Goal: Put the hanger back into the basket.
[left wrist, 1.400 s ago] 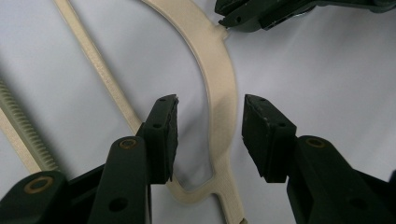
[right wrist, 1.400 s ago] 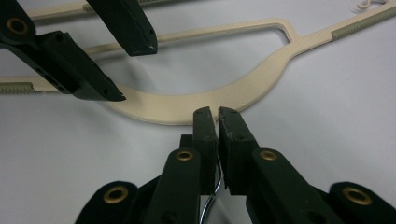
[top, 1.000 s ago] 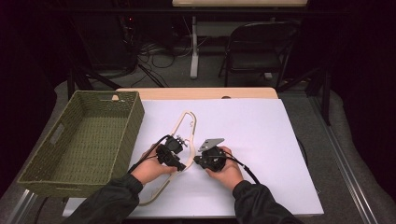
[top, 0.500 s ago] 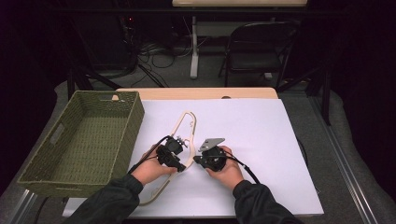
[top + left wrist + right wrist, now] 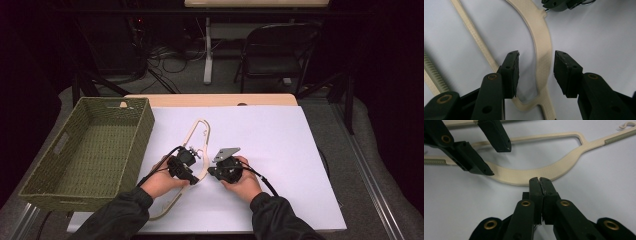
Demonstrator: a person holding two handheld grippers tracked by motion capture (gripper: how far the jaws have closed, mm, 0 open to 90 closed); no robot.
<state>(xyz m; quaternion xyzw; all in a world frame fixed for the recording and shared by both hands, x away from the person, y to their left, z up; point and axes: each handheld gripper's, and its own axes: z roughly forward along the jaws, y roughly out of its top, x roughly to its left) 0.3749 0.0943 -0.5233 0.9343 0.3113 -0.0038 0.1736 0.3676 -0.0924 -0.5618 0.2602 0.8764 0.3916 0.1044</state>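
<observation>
A cream plastic hanger lies flat on the white table top. My left gripper is open, and in the left gripper view its jaws straddle the hanger's curved band without pressing on it. My right gripper faces it from the other side. In the right gripper view it is shut, its tips against the outer edge of the hanger's band, with nothing visible between the pads. The left gripper shows there too, astride the band.
A green woven basket stands at the table's left, close to the hanger. A folding chair and cables sit on the floor beyond the far edge. The white surface stretches bare to the right of my hands.
</observation>
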